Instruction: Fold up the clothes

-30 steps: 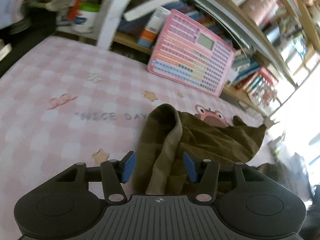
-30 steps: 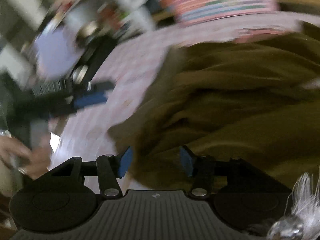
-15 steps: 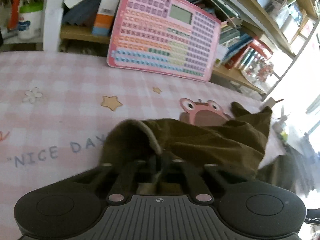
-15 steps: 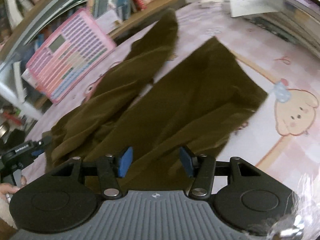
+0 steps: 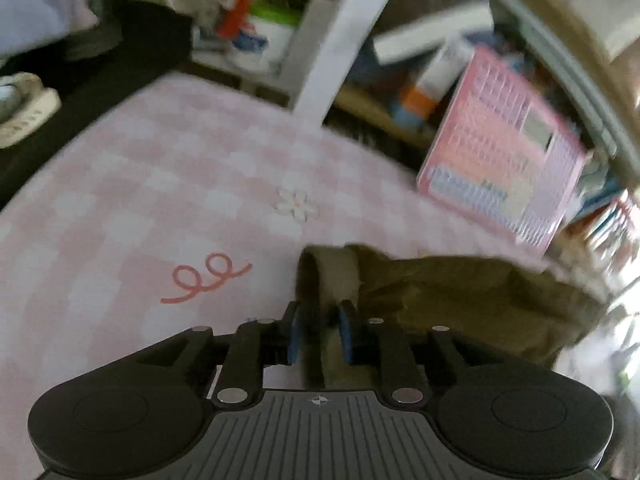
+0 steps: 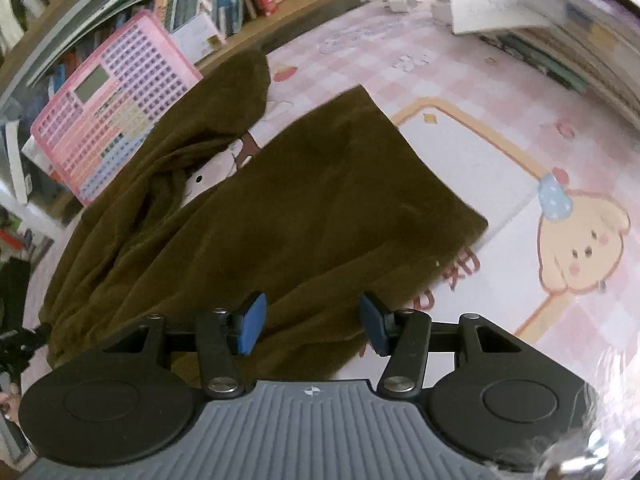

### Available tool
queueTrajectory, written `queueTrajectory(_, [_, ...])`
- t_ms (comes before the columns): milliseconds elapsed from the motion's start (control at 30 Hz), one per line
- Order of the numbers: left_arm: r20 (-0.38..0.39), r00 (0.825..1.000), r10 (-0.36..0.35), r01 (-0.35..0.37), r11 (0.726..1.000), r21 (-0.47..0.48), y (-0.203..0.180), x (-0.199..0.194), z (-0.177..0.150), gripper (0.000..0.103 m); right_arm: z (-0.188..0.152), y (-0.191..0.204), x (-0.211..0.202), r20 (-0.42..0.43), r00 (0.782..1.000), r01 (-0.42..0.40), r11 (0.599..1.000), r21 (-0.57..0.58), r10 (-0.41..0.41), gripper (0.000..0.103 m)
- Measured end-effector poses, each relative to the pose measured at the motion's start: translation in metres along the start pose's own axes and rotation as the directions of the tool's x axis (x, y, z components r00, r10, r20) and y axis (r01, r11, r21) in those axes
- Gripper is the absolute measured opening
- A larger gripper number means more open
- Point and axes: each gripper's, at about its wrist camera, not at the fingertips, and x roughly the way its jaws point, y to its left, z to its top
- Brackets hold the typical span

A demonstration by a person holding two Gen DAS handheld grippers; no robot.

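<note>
**One garment, still spread: folding not finished**

One olive-brown garment [image 6: 288,208] lies on the pink checked surface [image 5: 132,184], and it looks like a pair of trousers: two long panels fan away from the right wrist camera, with cartoon print showing in the gap between them. Far panel runs up beside the pink keyboard toy [image 6: 108,120] leaning at the shelf; near panel lies fairly flat, with a square end toward the cartoon girl print [image 6: 580,248].

Left gripper [image 5: 319,332]: fingers drawn close with a bunched edge of the cloth between them, so it reads as grasping the garment at its left end. View is motion-blurred, so how firm the pinch is I cannot tell.

Right gripper [image 6: 312,326]: fingers spread wide, nothing between the pads; it hovers over the near hem of the cloth, released.

Progress, as judged:
- No stacked layers or neat fold line visible; left part is rumpled, with deep creases.
- The two panels are not laid over each other.
- Left to do, by the look: bring one panel onto the other, smooth it, then fold lengthwise into a compact bundle.
</note>
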Motion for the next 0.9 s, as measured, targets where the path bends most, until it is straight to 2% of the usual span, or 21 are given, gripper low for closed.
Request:
queueTrajectory(100, [0.016,1.000,-0.024,0.024,1.000,0.004,-0.002,-0.024,-0.011,0.025,0.006,-0.006,-0.004,0.018,1.000,0.019,1.000,-0.009,-0.019,0.050])
queueTrajectory(233, [-0.005,0.997,-0.079,0.079,0.996,-0.037,-0.006,-0.043,-0.029,0.025,0.011,-0.023,-0.009,0.039,0.996,0.078,0.997,0.003,-0.078,0.050])
queueTrajectory(333, [-0.027,0.996,-0.088,0.086,0.995,-0.055,-0.012,-0.045,-0.044,0.025,0.014,-0.037,-0.010,0.046,0.993,0.112,0.994,0.020,-0.112,0.050])
queueTrajectory(500, [-0.071,0.997,-0.034,0.031,0.998,-0.045,-0.019,-0.045,-0.061,0.025,0.018,-0.053,-0.012,0.072,0.985,0.157,0.987,0.037,-0.160,0.050])
queueTrajectory(700, [-0.064,0.998,-0.013,0.010,0.999,-0.042,-0.018,-0.065,-0.072,0.025,0.021,-0.067,-0.013,0.085,0.975,0.202,0.978,0.058,-0.207,0.050])
queueTrajectory(900, [-0.057,0.998,-0.001,0.000,1.000,-0.021,-0.021,-0.081,-0.080,0.025,0.024,-0.073,-0.001,0.063,0.975,0.208,0.974,0.084,-0.213,0.050])
